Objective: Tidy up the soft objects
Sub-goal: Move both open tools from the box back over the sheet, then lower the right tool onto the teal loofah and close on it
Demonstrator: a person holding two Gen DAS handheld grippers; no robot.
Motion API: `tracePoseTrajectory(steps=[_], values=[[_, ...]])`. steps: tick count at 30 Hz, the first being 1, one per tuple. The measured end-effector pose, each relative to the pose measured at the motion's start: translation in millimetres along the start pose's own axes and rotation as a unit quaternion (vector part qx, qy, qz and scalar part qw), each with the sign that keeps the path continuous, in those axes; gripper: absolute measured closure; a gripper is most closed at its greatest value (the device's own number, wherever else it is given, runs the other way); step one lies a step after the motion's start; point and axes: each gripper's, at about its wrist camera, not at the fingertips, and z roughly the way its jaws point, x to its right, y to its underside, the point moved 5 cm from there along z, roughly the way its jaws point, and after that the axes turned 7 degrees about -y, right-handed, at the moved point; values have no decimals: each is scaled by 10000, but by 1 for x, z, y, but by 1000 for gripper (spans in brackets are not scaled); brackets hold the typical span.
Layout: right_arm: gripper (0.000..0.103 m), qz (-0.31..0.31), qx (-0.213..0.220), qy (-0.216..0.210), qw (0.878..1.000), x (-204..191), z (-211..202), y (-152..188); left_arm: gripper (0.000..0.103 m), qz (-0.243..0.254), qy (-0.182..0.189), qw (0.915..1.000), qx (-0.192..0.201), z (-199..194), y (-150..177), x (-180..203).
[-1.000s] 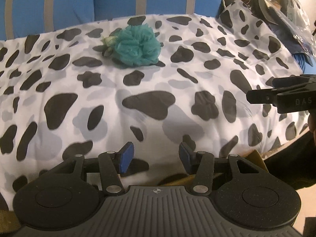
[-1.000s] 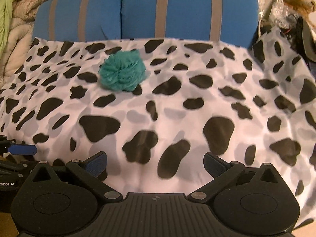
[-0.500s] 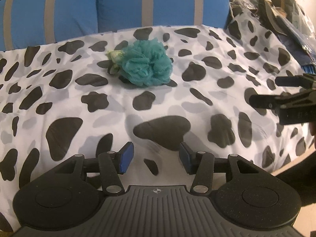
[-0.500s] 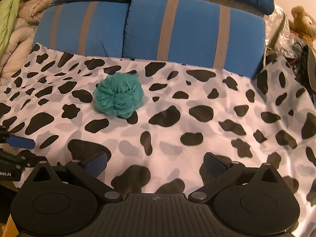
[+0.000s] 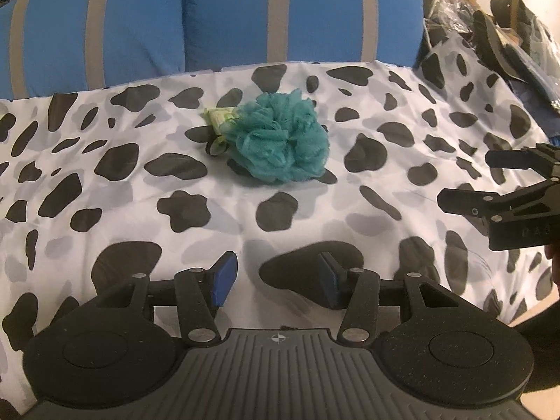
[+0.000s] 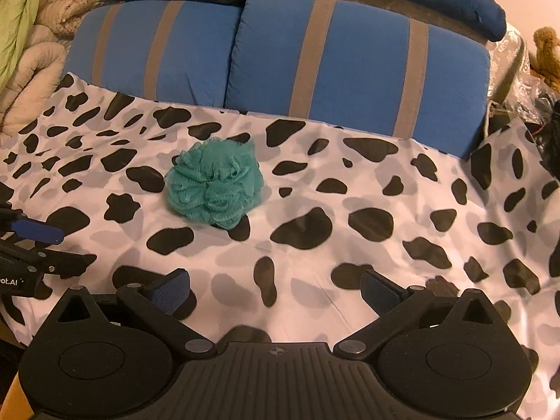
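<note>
Left gripper: your jaws stand partly apart with nothing between the blue pads; they hang over the near edge of the cow-print sheet.

Pale green item: tucked against the left side of the puff, touching it. You can see it only from the left wrist view, and what it is cannot be made out.

Teal mesh puff: it lies on the sheet toward the far edge, nearer the striped cushions than to you, a little left of the middle in the right wrist view.

Right gripper: your jaws are spread wide and empty, also low over the near edge; from the left wrist view its fingers reach in from the right edge.

Blue striped cushions: two of them stand along the far edge of the sheet.

Step in hand: by the look of it, you are at the approach; neither tool has reached the puff, and it sits well apart from both.

Next move: you would likely carry one gripper forward across the sheet, straddle the puff and close gently. Mesh this loose will squash, so bite deep into its body. Mind the green item beside it.

Hard to see: the clutter and the plush toy off the far right corner are cut off by the frame. Where the puff should go is not shown.
</note>
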Motion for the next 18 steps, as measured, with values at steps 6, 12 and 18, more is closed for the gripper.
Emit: tracePoseTrajectory(steps=[6, 12, 18], values=[[0, -129, 106, -67, 9998, -3, 15, -13, 53, -103, -40, 9999, 64, 1, -7, -10], [0, -344, 216, -224, 9989, -13, 34, -28, 53, -267, -112, 9995, 115, 2, -17, -19], [0, -607, 178, -334, 9974, -26, 59, -39, 33, -427, -313, 9983, 259, -1, -27, -31]])
